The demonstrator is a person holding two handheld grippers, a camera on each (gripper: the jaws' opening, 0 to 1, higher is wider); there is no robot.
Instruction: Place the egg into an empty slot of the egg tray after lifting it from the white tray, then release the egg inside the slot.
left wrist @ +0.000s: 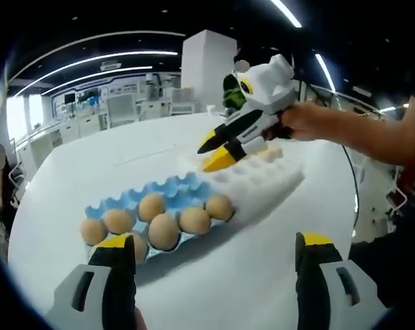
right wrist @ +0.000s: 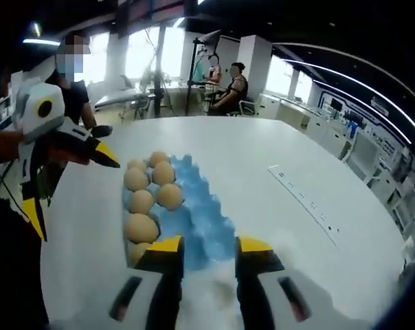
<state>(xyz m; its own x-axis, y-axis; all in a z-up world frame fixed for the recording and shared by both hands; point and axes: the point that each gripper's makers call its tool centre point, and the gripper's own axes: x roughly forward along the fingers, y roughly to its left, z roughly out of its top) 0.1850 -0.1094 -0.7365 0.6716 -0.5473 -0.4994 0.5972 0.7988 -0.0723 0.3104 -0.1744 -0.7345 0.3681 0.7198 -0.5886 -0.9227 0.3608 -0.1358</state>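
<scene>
While the left gripper (left wrist: 214,275) stands at the bottom of the left gripper view with its yellow-tipped jaws wide apart and holding nothing, the blue moulded egg tray (left wrist: 167,194) lies left of centre on the round white table (left wrist: 262,275), carrying several brown eggs (left wrist: 163,231). Just beyond it, toward upper right, lies the white foam tray (left wrist: 273,173). Above that tray hangs the right gripper (left wrist: 213,151), jaws a little apart and empty; in the right gripper view its jaws (right wrist: 209,258) stand parted over the blue tray's near edge.
</scene>
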